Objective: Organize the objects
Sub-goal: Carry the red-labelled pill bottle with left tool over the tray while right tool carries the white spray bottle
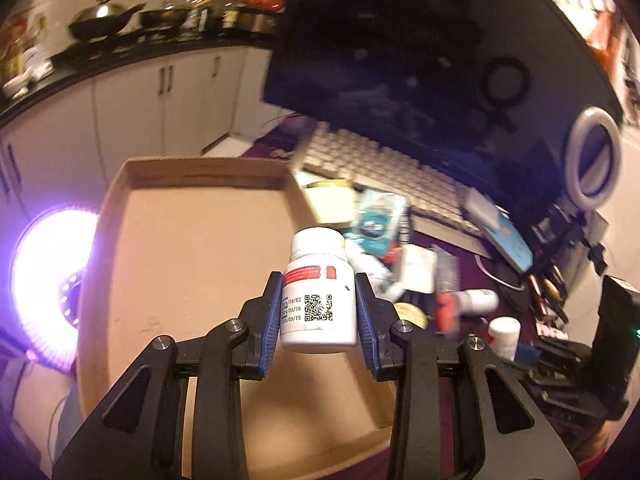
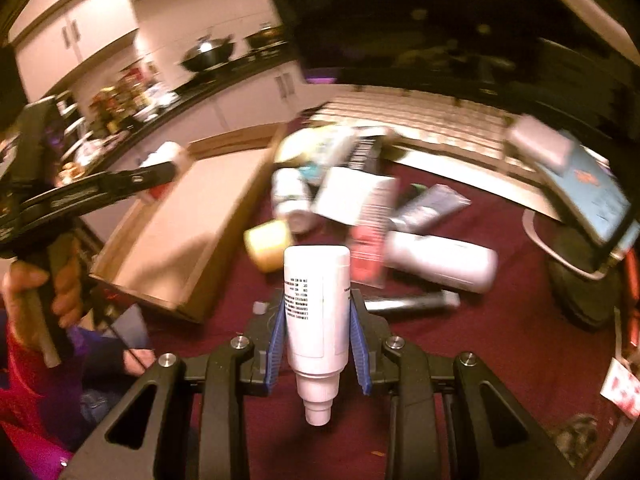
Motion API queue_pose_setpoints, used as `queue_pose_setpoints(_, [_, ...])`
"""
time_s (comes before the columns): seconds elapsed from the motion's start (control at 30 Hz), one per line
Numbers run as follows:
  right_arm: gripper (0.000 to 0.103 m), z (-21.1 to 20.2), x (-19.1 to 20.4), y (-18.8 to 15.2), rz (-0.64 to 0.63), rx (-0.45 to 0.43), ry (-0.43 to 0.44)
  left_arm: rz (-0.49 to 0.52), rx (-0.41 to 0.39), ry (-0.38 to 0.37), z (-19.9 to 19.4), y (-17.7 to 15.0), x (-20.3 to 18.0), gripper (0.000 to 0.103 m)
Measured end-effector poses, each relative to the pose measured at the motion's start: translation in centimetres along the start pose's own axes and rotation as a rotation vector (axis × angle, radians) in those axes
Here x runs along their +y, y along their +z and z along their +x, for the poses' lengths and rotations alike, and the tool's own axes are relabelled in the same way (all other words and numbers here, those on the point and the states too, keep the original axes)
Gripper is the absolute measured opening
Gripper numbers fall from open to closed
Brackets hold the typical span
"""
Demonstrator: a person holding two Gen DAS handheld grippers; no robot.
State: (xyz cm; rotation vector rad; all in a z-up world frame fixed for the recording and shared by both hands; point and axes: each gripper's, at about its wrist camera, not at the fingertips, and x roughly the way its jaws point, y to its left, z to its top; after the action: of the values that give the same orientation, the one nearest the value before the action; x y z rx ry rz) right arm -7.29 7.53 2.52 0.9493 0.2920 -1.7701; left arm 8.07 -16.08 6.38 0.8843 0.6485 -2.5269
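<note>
1. Left gripper [image 1: 318, 312] pinches a white pill bottle [image 1: 319, 296], blue pads pressed on both sides of the body. Bottle upright, cap up, red band and QR code facing the camera.
2. Bottle hangs over the right part of an open cardboard tray [image 1: 192, 240]; the tray's inside is bare.
3. Right gripper [image 2: 317, 332] clamps a white squeeze bottle [image 2: 316, 320] with its nozzle pointing back toward the wrist and its flat base pointing away.
4. That bottle is held above the maroon table cover [image 2: 500, 352], right of the tray's near corner.
5. Ahead of the right gripper is a blurred heap: one yellowish tape roll [image 2: 267, 249], one large white bottle lying down [image 2: 440, 264], one dark tube [image 2: 412, 302], one red-and-white packet [image 2: 366, 256], plus boxes too smeared to count.
6. Beyond the heap: one pale keyboard [image 1: 380, 176], one dark monitor [image 1: 420, 48], one phone [image 2: 588, 192] propped on a stand.
7. Left of the left gripper, one purple-white lamp [image 1: 52, 280] glares.
8. Background: kitchen counter, white cabinets, two dark pans [image 1: 104, 20].
9. In the right wrist view, a person's hand [image 2: 36, 300] grips the left tool's handle.
</note>
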Motion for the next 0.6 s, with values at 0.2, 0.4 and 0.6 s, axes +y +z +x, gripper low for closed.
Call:
queue_pose_setpoints(0.2, [0.029,2.3,4.0,3.1,0.006,0.002,0.175,-0.059,0.03,0.026,0.5,-0.6,1.9,0.034])
queue_pose_setpoints(0.4, [0.029,4.1,7.0,4.8,-0.009,-0.02,0.228,-0.067,0.047,0.076,1.4,-0.7,2.8,0.034])
queue_pose_setpoints(0.6, [0.029,7.3,8.5,4.5,-0.04,0.026,0.221,-0.042,0.053,0.201,2.2,-0.9,3.1,0.034])
